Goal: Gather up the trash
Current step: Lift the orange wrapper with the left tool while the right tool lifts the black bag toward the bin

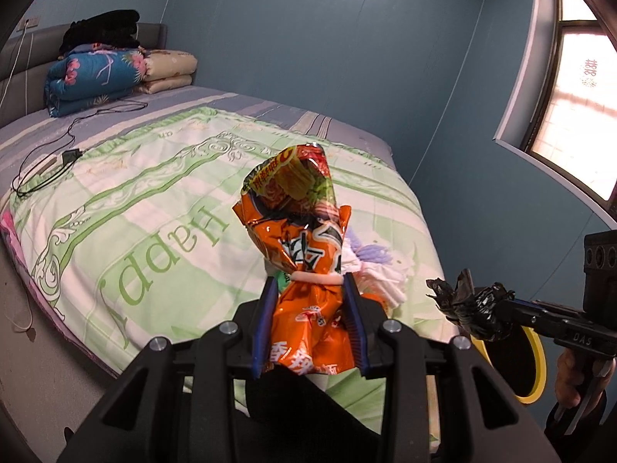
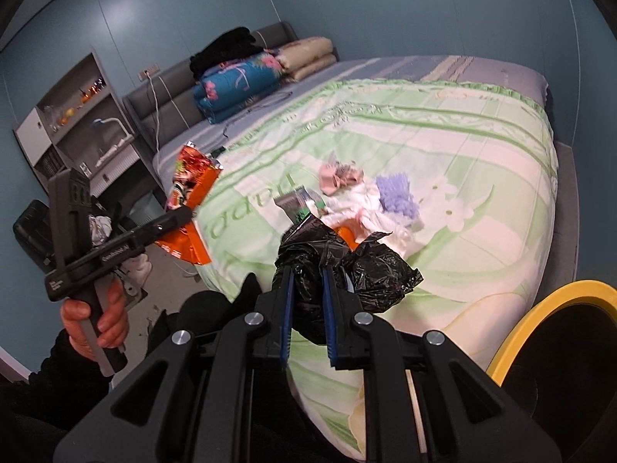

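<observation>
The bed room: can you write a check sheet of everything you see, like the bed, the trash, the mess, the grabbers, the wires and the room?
Surface: bed with green quilt.
Job's things: orange wrapper held up; black bag held; yellow-rimmed bin beside the bed.
Clutter: pink scrap, purple scrap, white tissue, green packet on quilt.
Grippers: left gripper shut on wrapper; right gripper shut on bag.
Cables: black cable on bed.
Surroundings: folded blankets, blue wall, window, shelf.

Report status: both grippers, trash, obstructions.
Left gripper shut on orange snack wrapper. Right gripper shut on black plastic bag. More trash on bed. Yellow-rimmed bin unobstructed.
</observation>
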`<state>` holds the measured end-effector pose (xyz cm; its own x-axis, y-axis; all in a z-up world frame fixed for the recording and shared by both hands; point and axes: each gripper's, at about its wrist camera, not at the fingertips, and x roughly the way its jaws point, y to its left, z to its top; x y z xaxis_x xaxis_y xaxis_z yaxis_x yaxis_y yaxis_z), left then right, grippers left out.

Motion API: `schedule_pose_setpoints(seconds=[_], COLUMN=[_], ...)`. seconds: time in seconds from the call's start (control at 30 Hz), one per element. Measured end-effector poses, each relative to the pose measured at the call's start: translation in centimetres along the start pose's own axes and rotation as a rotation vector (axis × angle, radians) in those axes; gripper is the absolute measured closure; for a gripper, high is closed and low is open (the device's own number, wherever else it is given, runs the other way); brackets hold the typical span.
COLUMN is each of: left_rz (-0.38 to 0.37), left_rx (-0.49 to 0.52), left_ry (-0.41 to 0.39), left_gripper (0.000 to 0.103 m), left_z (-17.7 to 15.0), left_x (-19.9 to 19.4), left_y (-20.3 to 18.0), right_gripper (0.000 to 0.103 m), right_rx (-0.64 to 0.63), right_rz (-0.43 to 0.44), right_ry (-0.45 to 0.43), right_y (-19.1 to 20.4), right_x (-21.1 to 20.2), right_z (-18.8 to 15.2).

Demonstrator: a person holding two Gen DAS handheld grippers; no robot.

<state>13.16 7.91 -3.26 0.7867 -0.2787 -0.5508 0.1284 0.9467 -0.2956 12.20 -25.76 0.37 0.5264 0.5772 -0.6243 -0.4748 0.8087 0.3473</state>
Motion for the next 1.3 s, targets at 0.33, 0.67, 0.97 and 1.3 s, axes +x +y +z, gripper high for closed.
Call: schedule_pose_setpoints(seconds=[0.33,0.67,0.97,1.3], left_rz=[-0.021,-0.066,-0.129,-0.237], left_rx=[0.025,0.037,0.089,0.184], left_ry=[-0.020,-0.024,-0.023,0.005], left_gripper=[0.071,0.071,0.071,0.071], left_z=[0.7,1.1,1.7,2.7], left_x=[-1.5,-1.7,-1.1,1.2], left_y=[-2.2,-4.4,-7.9,-14.2], right_gripper=[0.090,0.090,0.090,0.090], right_rx=[-0.009,0.013,0.043,0.121], right_rz=[-0.003,-0.026,-0.071,-0.175], right_ry=[-0.059,-0.090,-0.147,-0.224], right_y=[0.1,-1.1,-2.5,-5.6], right_x=[-3.3,-5.1,-7.8,-12.5], right_z=[0.1,-0.2,-0.3,-0.9])
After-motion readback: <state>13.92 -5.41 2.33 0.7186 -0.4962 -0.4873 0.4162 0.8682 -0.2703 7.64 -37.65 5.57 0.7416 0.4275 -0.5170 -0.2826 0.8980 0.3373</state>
